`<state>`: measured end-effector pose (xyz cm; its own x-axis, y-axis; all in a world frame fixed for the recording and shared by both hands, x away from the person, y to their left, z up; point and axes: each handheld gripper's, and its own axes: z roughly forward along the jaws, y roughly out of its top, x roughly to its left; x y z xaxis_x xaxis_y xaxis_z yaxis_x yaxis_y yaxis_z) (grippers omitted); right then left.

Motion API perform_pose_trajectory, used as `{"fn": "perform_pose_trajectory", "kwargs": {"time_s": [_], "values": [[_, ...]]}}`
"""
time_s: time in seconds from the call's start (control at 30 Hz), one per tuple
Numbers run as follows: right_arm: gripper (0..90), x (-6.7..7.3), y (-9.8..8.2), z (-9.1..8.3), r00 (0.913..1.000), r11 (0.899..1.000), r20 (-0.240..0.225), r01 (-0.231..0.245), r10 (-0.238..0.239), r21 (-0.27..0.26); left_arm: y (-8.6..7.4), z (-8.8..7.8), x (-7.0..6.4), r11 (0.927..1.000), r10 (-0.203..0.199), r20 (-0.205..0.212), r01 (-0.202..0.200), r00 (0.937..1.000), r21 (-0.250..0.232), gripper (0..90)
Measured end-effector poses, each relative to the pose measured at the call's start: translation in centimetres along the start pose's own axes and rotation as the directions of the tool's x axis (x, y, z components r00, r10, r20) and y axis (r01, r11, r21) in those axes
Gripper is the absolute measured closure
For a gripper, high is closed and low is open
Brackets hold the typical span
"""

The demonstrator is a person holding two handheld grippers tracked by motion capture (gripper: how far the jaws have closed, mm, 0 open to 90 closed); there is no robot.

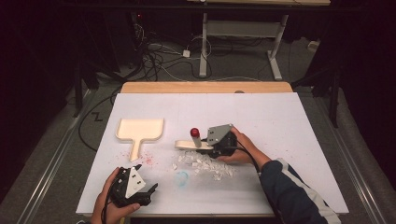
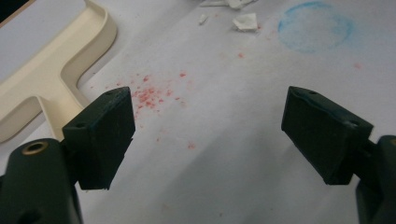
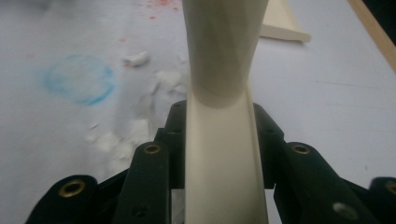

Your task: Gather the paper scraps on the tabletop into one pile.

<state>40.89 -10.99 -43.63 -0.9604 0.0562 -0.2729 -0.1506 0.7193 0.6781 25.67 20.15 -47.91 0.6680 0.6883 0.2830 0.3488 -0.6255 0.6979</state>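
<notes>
My right gripper (image 3: 219,116) is shut on the handle of a cream sweeping tool (image 3: 224,177), which widens away from the jaws. From above, this gripper (image 1: 204,146) holds the tool's cream head (image 1: 186,144) low over the table's middle, with a red knob (image 1: 194,132) just behind it. A heap of white paper scraps (image 1: 205,164) lies right in front of it. The cream dustpan (image 1: 140,129) rests to the left, handle toward me. My left gripper (image 1: 150,193) stays near the front edge, open (image 2: 208,135) and holding nothing, with the dustpan handle (image 2: 46,88) beside its left jaw.
The table carries a white cover (image 1: 280,121), with a wooden edge (image 1: 205,87) at the back. Red specks (image 2: 154,95) and a faint blue ring stain (image 2: 315,25) mark the cover near the scraps (image 2: 245,21). Cables and a desk frame (image 1: 243,42) stand on the floor beyond.
</notes>
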Motion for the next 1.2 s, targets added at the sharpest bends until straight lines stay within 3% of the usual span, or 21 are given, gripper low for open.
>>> {"fn": "perform_pose_trajectory", "kwargs": {"time_s": [0.13,0.27,0.33,0.4,0.53,0.6,0.7,0.9,1.0,1.03,1.07,1.13,1.2], "values": [[67.9,0.9,-0.6,-1.6,1.0,1.0,0.005,0.007,-0.007,-0.019,0.2,0.2,-0.2,0.9999,0.011,0.005,-0.011,0.9999,0.008,16.6],[68.0,1.0,-0.8,-2.8,0.9973,0.999,0.071,-0.015,0.018,-0.043,0.4,0.3,-0.2,0.9999,0.013,0.005,-0.013,0.9999,0.008,16.6],[68.0,0.9,-0.8,-3.7,0.9894,0.996,0.125,-0.065,0.074,-0.068,0.4,0.3,-0.2,0.9998,0.016,0.004,-0.016,0.9999,0.008,17.1],[67.9,0.9,-0.8,-4.0,0.9865,0.994,0.139,-0.078,0.088,-0.072,0.4,0.3,-0.2,0.9998,0.016,0.002,-0.016,0.9999,0.007,17.1],[67.9,1.0,-0.7,-5.0,0.9709,0.991,0.2,-0.12,0.131,-0.065,0.4,0.1,-0.1,0.9999,0.014,-0.002,-0.014,0.9999,-0.004,17.2],[67.9,0.9,-0.9,-5.5,0.9598,0.987,0.232,-0.147,0.158,-0.064,0.3,0.0,-0.1,0.9999,0.013,-0.005,-0.013,0.9999,-0.004,17.2],[67.9,1.3,-1.3,-6.5,0.9303,0.972,0.281,-0.23,0.236,-0.056,0.3,-0.1,-0.2,0.9999,0.014,-0.002,-0.014,0.9999,-0.005,17.1],[67.9,3.6,-2.3,-8.3,0.917,0.958,0.288,-0.288,0.276,-0.001,0.4,0.0,-0.7,0.9989,0.046,0.006,-0.046,0.9989,0.006,17.2],[67.9,4.2,-3.3,-9.2,0.9062,0.944,0.28,-0.33,0.317,-0.001,0.4,0.0,-0.7,0.9988,0.048,0.008,-0.048,0.9988,0.006,17.2],[67.9,4.6,-3.8,-9.9,0.8928,0.936,0.3,-0.352,0.336,0.001,0.4,0.0,-0.7,0.9989,0.047,0.006,-0.047,0.9989,0.006,17.2],[67.9,4.6,-3.8,-9.9,0.8928,0.936,0.3,-0.352,0.336,0.001,0.4,-0.1,-0.6,0.999,0.045,0.006,-0.045,0.999,0.005,17.2],[67.9,4.9,-4.4,-10.6,0.8782,0.927,0.319,-0.375,0.357,-0.003,0.4,-0.1,-0.6,0.999,0.045,0.005,-0.045,0.999,0.004,17.1],[67.9,5.3,-4.8,-11.3,0.8565,0.92,0.362,-0.392,0.368,-0.008,0.5,-0.1,-0.7,0.9989,0.046,0.004,-0.046,0.9989,0.001,17.2]]}}
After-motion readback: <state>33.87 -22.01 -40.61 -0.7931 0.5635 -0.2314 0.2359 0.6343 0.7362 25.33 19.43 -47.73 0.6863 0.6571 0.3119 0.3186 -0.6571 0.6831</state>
